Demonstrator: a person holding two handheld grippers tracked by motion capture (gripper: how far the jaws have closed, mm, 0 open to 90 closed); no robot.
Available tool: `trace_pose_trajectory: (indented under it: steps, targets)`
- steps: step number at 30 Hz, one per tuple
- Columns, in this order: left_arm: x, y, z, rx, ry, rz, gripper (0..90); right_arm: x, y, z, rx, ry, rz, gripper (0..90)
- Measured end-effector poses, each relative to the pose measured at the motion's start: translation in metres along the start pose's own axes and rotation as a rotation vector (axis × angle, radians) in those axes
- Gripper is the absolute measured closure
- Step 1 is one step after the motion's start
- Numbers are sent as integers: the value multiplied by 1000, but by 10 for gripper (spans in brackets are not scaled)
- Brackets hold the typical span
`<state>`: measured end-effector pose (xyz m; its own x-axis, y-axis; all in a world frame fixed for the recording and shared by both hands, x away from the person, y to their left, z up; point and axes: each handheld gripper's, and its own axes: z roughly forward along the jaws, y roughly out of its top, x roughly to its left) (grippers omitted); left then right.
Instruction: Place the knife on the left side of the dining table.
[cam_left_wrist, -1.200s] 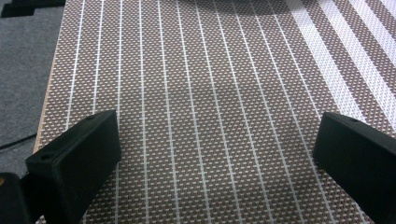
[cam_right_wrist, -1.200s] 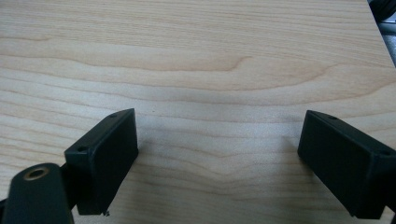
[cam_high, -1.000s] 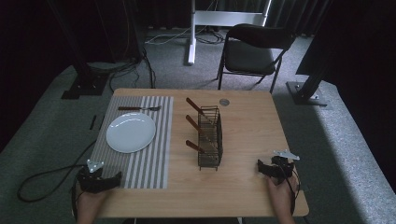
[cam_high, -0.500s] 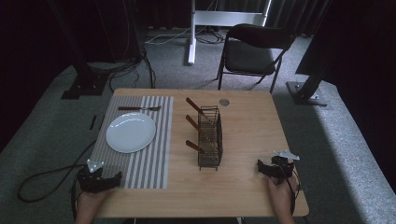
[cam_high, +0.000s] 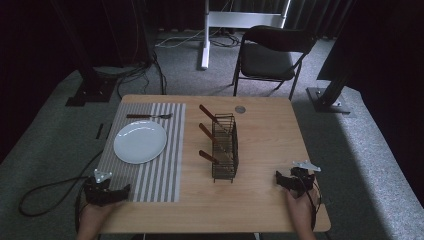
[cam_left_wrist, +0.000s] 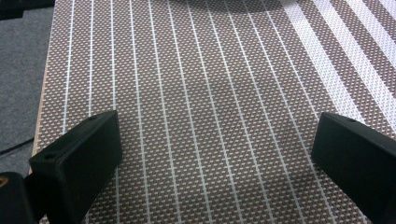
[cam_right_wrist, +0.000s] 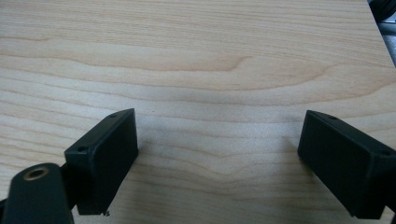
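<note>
Wooden table (cam_high: 270, 135): pale grain, square top. Striped placemat (cam_high: 160, 170) along its left side, carrying a white plate (cam_high: 140, 142) and, beyond the plate, what looks like a fork (cam_high: 149, 116), small and dim from here. Wire basket (cam_high: 225, 147) at centre, three brown-handled utensils (cam_high: 208, 157) poking out leftward. Small round disc (cam_high: 240, 109) near the far edge.

Left gripper (cam_left_wrist: 215, 154): near left corner, over the placemat, jaws spread wide, nothing between.

Right gripper (cam_right_wrist: 217, 151): near right corner, low over bare wood, jaws likewise spread, holding nothing.
</note>
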<state>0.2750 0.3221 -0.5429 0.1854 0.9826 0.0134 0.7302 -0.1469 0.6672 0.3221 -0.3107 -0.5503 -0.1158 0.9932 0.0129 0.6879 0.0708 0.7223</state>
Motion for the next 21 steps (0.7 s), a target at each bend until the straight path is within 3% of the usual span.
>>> trace_pose_trajectory:
  steps: [6, 8, 21]
  targets:
    - [-8, 5, 2, 7, -14, 31, 24, 0, 0, 0, 0, 0, 0, 114]
    - [-10, 8, 2, 2, -36, 35, 36, 0, 0, 0, 0, 0, 0, 114]
    - [-24, 39, 2, -20, -103, 75, 36, 0, 0, 0, 0, 0, 0, 114]
